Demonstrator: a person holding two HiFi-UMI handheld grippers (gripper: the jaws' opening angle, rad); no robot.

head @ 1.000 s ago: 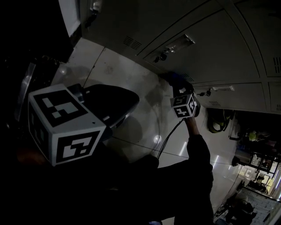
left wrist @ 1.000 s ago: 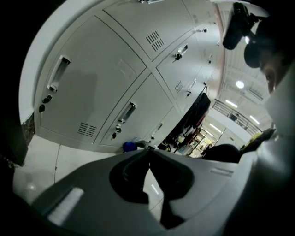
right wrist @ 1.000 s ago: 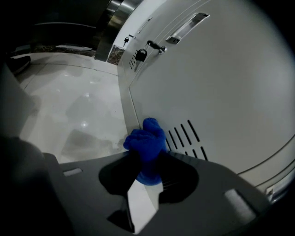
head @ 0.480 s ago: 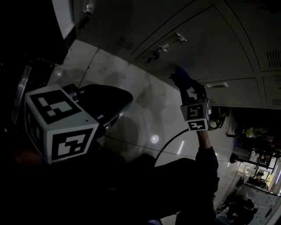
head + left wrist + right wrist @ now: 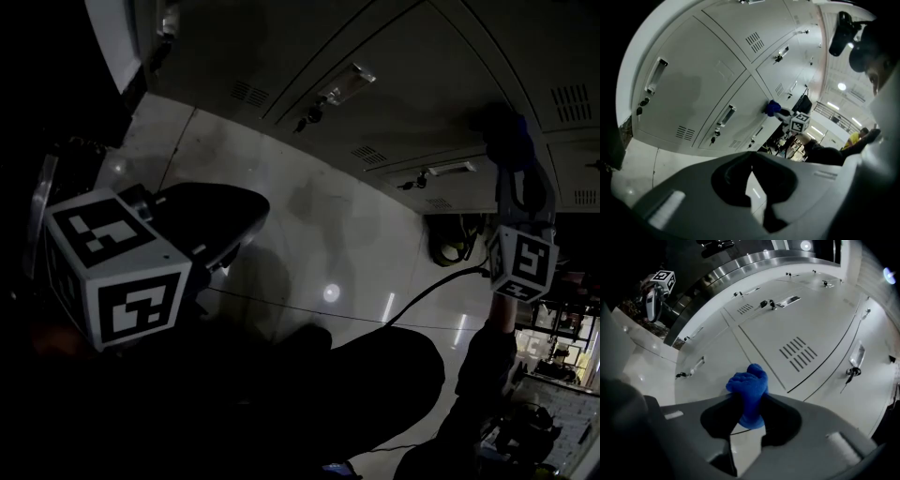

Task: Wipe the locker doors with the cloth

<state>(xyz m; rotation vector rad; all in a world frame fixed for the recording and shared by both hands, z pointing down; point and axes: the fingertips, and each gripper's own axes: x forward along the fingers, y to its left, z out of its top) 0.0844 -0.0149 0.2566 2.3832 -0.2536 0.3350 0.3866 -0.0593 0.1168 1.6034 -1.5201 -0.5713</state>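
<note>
The head view is dim. My right gripper (image 5: 509, 150) is raised against the grey locker doors (image 5: 394, 84) at the right, shut on a blue cloth (image 5: 502, 127) that presses on a door. In the right gripper view the bunched cloth (image 5: 749, 387) sticks out between the jaws, touching a white door near its vent slots (image 5: 797, 352). My left gripper (image 5: 251, 220) hangs low at the left above the floor, away from the lockers. Its jaws (image 5: 751, 158) meet with nothing between them. The left gripper view shows the right gripper (image 5: 787, 115) and cloth (image 5: 772, 108) far off.
Keys hang in the locks by the door handles (image 5: 305, 117). A glossy pale floor (image 5: 309, 244) lies below the lockers. A cable (image 5: 422, 291) trails from the right gripper. An open compartment (image 5: 452, 246) holds a dark item. Cluttered equipment (image 5: 553, 375) stands at the lower right.
My right gripper has swept to the right and upward across the locker doors with the cloth still in it. The left gripper has barely shifted.
</note>
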